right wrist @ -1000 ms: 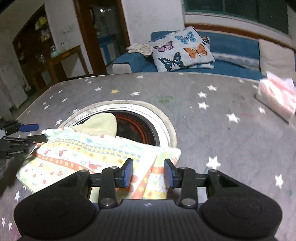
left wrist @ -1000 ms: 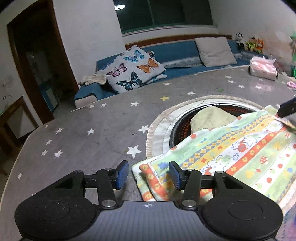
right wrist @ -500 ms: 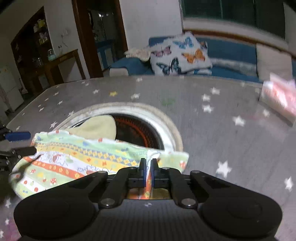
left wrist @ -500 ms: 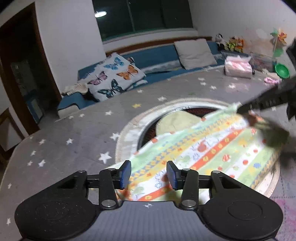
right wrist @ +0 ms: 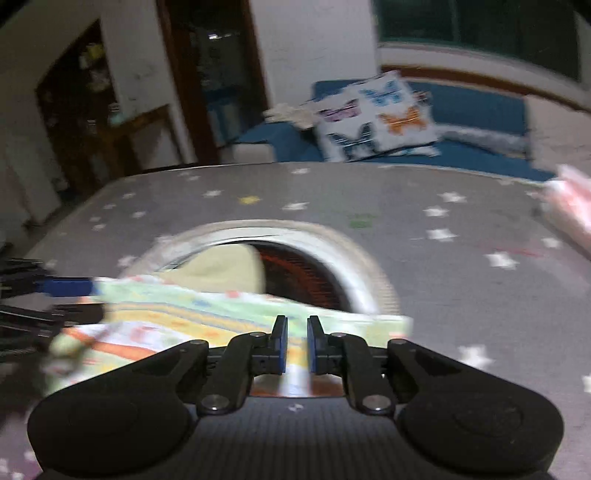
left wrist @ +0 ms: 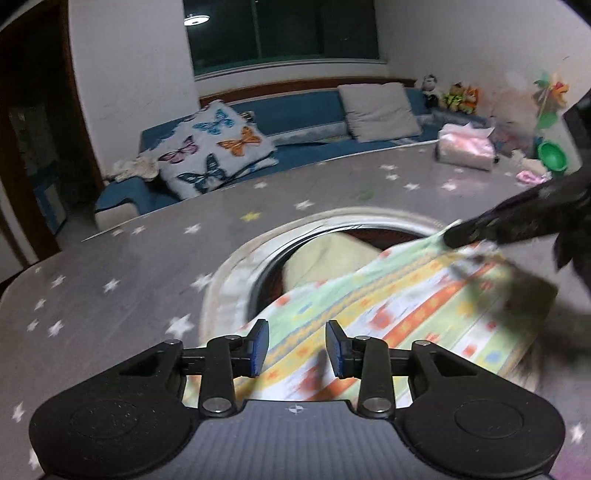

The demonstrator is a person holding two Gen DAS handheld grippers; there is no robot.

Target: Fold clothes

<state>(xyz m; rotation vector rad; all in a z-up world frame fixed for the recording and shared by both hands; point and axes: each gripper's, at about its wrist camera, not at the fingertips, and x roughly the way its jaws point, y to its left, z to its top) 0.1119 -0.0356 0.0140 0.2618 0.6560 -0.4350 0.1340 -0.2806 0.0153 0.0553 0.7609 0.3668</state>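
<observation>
Cloth: my patterned cloth (left wrist: 388, 306) lies on the starred tabletop (left wrist: 122, 266), partly over the round opening (right wrist: 332, 254).
Left hand-held gripper (left wrist: 295, 347): fingers apart, cloth between them, not pinched.
Right hand-held gripper (right wrist: 295, 345): narrow gap, cloth edge inside; grip uncertain.
Handling: light, limp, likely to sag; take corners nearest the opening.

A grey star-printed table cover (left wrist: 147, 266) spreads before a blue sofa (left wrist: 295, 122) carrying a butterfly cushion (left wrist: 218, 147) and a plain grey cushion (left wrist: 376, 107), under a dark window (left wrist: 280, 33) in white walls, with a round ceiling lamp (left wrist: 196, 20) lit and a dark wooden doorway (right wrist: 218, 74) at the side.
</observation>
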